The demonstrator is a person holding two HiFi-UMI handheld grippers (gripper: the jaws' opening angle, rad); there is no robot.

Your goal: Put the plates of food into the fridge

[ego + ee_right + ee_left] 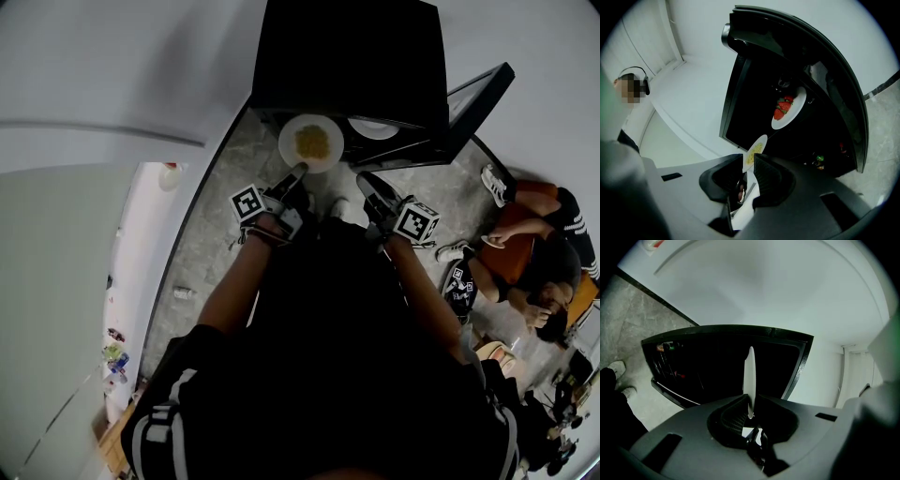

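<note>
Two plates counted. Left claw (298, 172) pinched on rim of yellow-food plate (287, 139), carried just ahead of claw at open fridge (356, 56) mouth, not yet shelved. Right claw (749, 164) spread, nothing gripped. Beyond it, strawberry plate (780, 123) already shelved. Task judged about half done.

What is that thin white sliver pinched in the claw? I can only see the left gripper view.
Observer: A round white plate seen edge-on. The head view shows yellow food on it, with the left claw clamped on its rim.
Operator: Is anything inside that dark box?
Observer: Yes. The right gripper view shows a second white plate with red strawberries inside the open black fridge.
Operator: And the other claw?
Observer: The right claw is open, just right of the held plate in the head view.
</note>
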